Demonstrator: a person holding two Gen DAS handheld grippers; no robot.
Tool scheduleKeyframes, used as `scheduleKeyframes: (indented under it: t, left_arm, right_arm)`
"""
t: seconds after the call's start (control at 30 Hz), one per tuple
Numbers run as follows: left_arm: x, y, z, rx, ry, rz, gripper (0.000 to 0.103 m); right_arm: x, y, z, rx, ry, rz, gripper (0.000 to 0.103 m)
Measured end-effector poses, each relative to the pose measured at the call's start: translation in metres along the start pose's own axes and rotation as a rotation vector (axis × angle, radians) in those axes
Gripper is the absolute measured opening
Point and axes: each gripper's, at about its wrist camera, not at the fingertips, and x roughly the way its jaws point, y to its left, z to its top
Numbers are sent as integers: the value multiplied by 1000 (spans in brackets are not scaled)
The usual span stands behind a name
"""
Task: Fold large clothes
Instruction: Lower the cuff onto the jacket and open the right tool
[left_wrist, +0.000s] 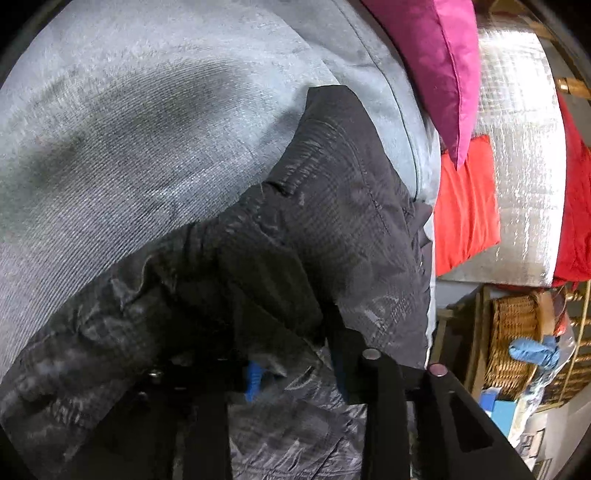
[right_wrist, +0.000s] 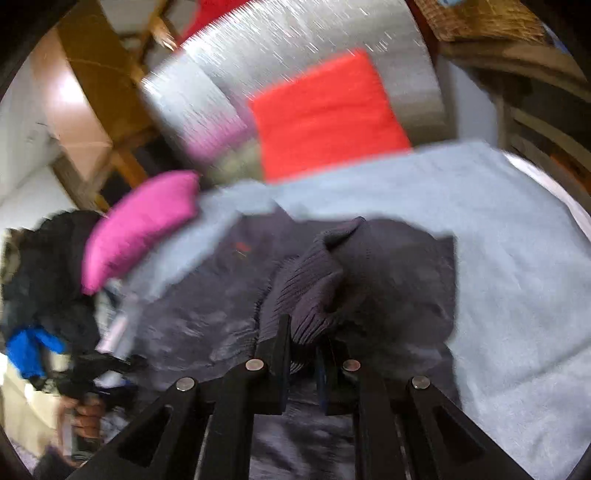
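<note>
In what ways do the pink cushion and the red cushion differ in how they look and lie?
The pink cushion looks plump and rests partly on the grey-blue blanket, beside the dark jacket; the red cushion looks flatter and squarer and lies further back, against the silver padded surface. The pink cushion tapers to a pointed corner; the red one shows straight edges. Both are plain, bright and unpatterned.

I've got soft indoor light, fisheye bending at dark rims; right wrist view smears with motion blur, glare on the silver sheet (right_wrist: 295, 48).
</note>
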Motion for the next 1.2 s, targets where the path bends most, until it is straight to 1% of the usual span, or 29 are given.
scheduleKeyframes:
  t: [0.03,0.07,0.1,0.13,0.17,0.2,0.23,0.27,0.33,0.4,0.43,0.5,0.53,0.57,0.6,0.67,0.73,0.83,0.87,0.93,0.97,1.0,1.03,1.1,1.2]
  left_arm:
    - [-5,-4,-3,17,-3,21,49]
    - [-11,-9,-6,40,-11,51,57]
    - [-19,-12,-9,63,-27,78,73]
    - [-31,-16,-12,95,-56,105,78]
    - [-38,-18,-15,120,-70,113,78]
    - [-47,-20,-17,148,-82,115,78]
    - [-57,-21,-19,174,-99,119,78]
    - [-72,-22,-21,198,-133,128,78]
    - [-96,-24,-23,230,-217,143,78]
    - [-108,-30,-15,263,-310,178,78]
    - [-115,-37,-14,297,-367,209,78]
    - [-115,-51,-14,369,-428,256,78]
    - [-111,-57,-17,408,-443,273,78]
    - [-101,-70,-21,479,-454,303,78]
    - [-94,-76,-24,520,-455,320,78]
    - [-71,-90,-39,639,-463,360,78]
    - [-53,-98,-48,709,-469,407,78]
    - [-24,-104,-51,764,-447,464,78]
    - [-16,-104,-53,779,-439,484,78]
    - [5,-99,-53,807,-423,549,78]
    - [16,-96,-51,813,-407,583,78]
    - [25,-89,-50,817,-386,615,78]
    - [32,-83,-48,824,-373,631,81]
    - [34,-74,-53,870,-410,629,83]
    - [36,-72,-55,892,-423,638,84]
  right_arm:
    - [18,-12,-7,43,71,-23,15]
    - [30,-19,-12,69,112,-27,15]
    - [35,-23,-16,82,123,-23,16]
    - [33,-24,-18,90,106,-16,18]
    - [28,-23,-18,96,91,-10,29]
    - [25,-23,-18,101,84,-3,64]
    - [20,-21,-17,104,80,10,81]
    - [14,-19,-15,99,63,11,86]
    - [2,-17,-12,77,47,-5,86]
    - [-12,-19,-10,89,26,-27,86]
    - [-24,-21,-9,100,-5,-54,86]
    - [-45,-23,-9,111,-62,-100,86]
    - [-55,-20,-6,106,-99,-116,86]
    - [-61,-14,-2,89,-123,-111,86]
    - [-63,-6,2,69,-131,-98,86]
    - [-59,14,9,4,-126,-63,86]
    - [-41,41,12,-89,-106,-43,86]
    - [-5,62,8,-154,-61,-79,86]
    - [13,65,5,-187,-35,-117,86]
    - [36,65,-4,-233,-1,-199,86]
    - [47,59,-11,-248,37,-233,86]
    - [52,51,-17,-252,66,-257,86]
    - [62,44,-24,-256,89,-271,86]
    - [63,39,-34,-282,69,-278,86]
    - [61,37,-37,-281,68,-284,87]
